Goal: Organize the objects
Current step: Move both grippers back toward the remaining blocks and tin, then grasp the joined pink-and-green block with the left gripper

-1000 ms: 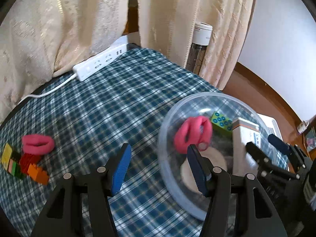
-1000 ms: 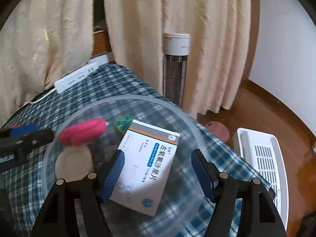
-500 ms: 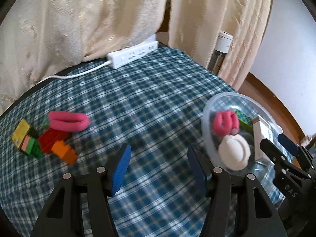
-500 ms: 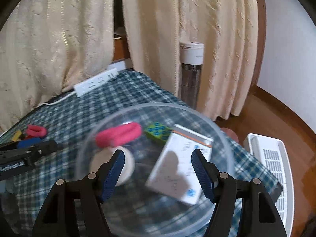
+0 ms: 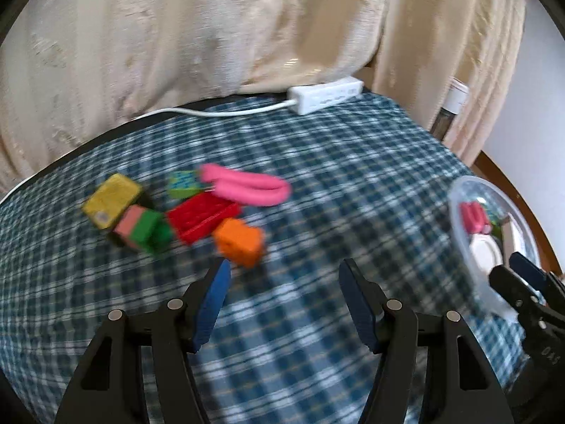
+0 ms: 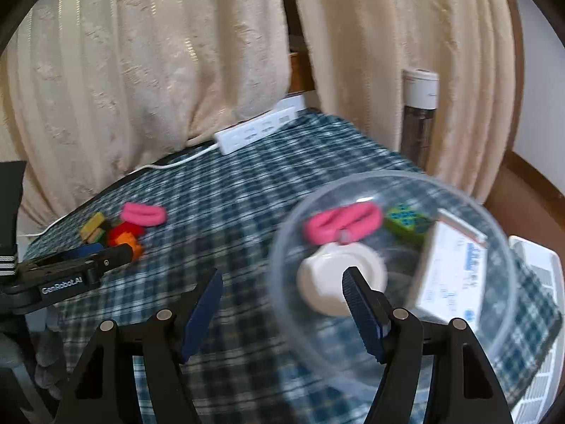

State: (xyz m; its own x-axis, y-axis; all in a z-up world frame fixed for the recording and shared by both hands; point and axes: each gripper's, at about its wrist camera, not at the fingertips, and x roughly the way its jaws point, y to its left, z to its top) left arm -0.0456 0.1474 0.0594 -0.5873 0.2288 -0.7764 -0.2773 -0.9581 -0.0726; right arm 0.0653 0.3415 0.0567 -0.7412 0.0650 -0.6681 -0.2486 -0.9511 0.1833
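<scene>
Blocks (image 5: 197,219) lie ahead of the down-tilted left gripper (image 5: 284,275) (jaws just widening, empty); right gripper (image 6: 282,282) gapes empty.

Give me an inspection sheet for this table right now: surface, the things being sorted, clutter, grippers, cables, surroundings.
Surface: blue checked tablecloth, flat.
Job's things: clear bowl at the table's right end holds a pink hair tie, green block, white round lid and medicine box. Loose on the cloth: second pink hair tie, orange block, red block, yellow block, pink-green block.
Clutter: nothing seen.
Grippers: left gripper empty, jaws just been opening, near the orange block; right gripper open, empty, at the bowl.
Cables: white power strip with cord along the far edge.
Surroundings: cream curtains, tower heater.
</scene>
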